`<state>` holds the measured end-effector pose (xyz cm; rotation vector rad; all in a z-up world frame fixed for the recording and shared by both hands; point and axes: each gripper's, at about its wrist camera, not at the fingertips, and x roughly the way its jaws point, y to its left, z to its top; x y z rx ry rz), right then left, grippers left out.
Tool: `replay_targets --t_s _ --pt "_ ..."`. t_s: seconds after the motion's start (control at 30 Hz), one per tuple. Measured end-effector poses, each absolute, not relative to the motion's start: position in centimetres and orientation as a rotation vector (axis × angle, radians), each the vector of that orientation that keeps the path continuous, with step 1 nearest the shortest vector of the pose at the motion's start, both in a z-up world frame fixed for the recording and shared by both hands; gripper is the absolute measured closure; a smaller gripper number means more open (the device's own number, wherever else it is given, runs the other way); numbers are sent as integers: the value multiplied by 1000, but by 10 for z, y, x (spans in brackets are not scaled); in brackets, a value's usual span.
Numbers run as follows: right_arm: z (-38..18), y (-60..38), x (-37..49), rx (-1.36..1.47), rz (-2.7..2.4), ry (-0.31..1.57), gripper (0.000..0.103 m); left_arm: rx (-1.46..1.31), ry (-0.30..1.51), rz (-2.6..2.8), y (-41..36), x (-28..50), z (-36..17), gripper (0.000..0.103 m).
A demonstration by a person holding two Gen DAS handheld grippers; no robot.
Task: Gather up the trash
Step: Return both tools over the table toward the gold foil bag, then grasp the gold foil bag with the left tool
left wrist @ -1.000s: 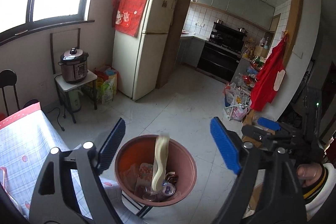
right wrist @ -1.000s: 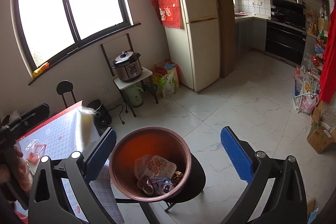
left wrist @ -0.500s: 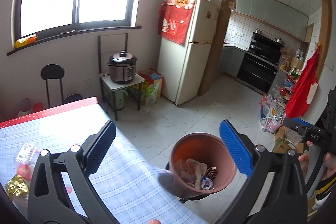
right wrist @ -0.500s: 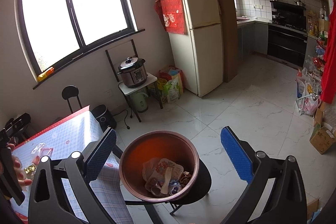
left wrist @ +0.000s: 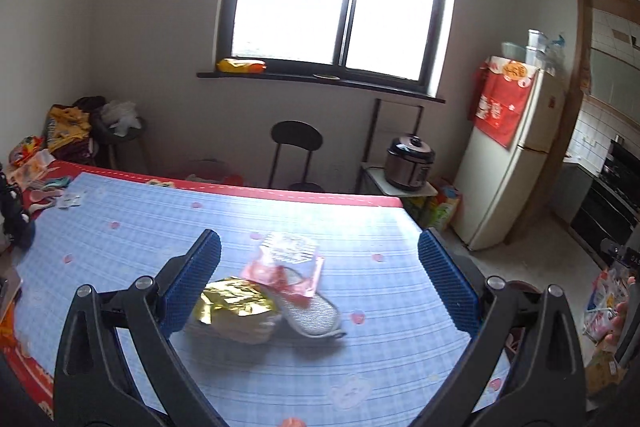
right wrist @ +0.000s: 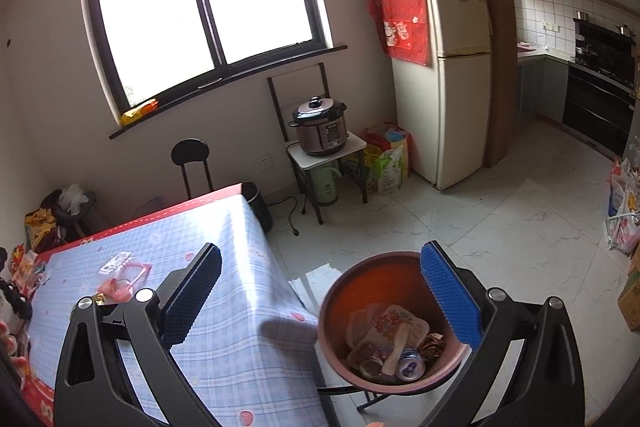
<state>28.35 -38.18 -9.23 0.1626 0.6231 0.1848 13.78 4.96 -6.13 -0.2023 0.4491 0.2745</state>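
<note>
My left gripper (left wrist: 320,283) is open and empty above the blue checked tablecloth (left wrist: 140,227). Between its fingers lie a crumpled gold foil wrapper (left wrist: 236,303), a pink and white snack wrapper (left wrist: 284,263) and a grey mesh pouch (left wrist: 316,315). My right gripper (right wrist: 320,291) is open and empty, hovering over the table's right edge. The brown trash bin (right wrist: 360,283) stands on a stool under its right finger, holding cans, wrappers and a wooden spoon. The same wrappers show small in the right wrist view (right wrist: 120,275).
More clutter lies at the table's far left (left wrist: 40,183). A black chair (left wrist: 296,143) stands behind the table. A pressure cooker (right wrist: 320,125) on a small stand and a fridge (right wrist: 444,75) line the wall. Tiled floor (right wrist: 500,211) lies beyond.
My left gripper has swung left from above the bin to over the table's wrappers. The wooden spoon has dropped into the bin. My right gripper has drifted back and slightly left.
</note>
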Motion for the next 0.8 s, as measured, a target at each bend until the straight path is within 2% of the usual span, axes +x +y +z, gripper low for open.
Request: replay_targets --t_s 0.37,0.6,0.8 --pt "-93 -229 286 67 344 702 5 -292 506 406 173 77 -100 6" --pt "-115 -157 297 36 390 787 5 -312 650 310 196 107 -151 6" --pt "-137 -109 297 2 390 844 5 -136 744 204 185 144 -199 6"
